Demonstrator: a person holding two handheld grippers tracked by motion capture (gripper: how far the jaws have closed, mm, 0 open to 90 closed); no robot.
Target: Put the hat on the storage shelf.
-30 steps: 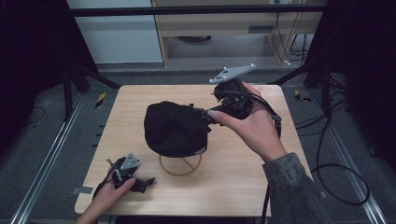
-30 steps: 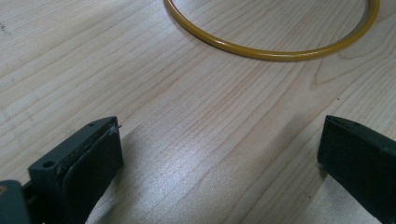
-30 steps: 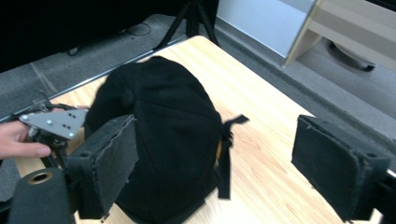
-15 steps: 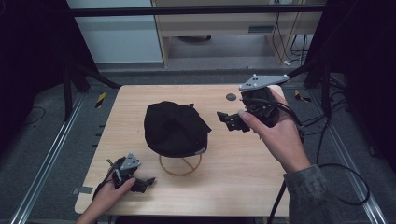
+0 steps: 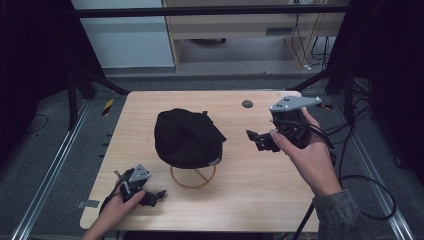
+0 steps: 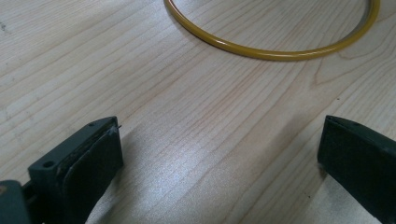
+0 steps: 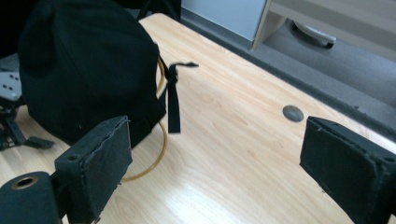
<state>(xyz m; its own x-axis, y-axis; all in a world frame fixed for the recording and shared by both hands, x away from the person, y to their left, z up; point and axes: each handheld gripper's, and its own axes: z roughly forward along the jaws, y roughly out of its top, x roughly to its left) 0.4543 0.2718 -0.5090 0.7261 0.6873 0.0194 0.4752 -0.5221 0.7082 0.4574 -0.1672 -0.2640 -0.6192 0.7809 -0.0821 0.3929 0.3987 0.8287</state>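
a black cap [image 5: 187, 137] sits at the middle of the table [image 5: 260, 200], on top of a yellow ring [image 5: 192, 180] that shows at its near edge. the cap's strap [image 7: 173, 100] hangs off its far-right side. the left gripper [image 5: 152, 196] rests on the table at the near left corner, jaws wide apart, nothing between them, pointing toward the ring. the right gripper [image 5: 257, 140] is held above the table right of the cap, clear of it, jaws spread and empty. a small grey disc [image 5: 247, 104] lies at the far edge.

There are no words or numbers to read on anything here, though a tiny tag on the black cap [image 5: 186, 137] may be too blurry.
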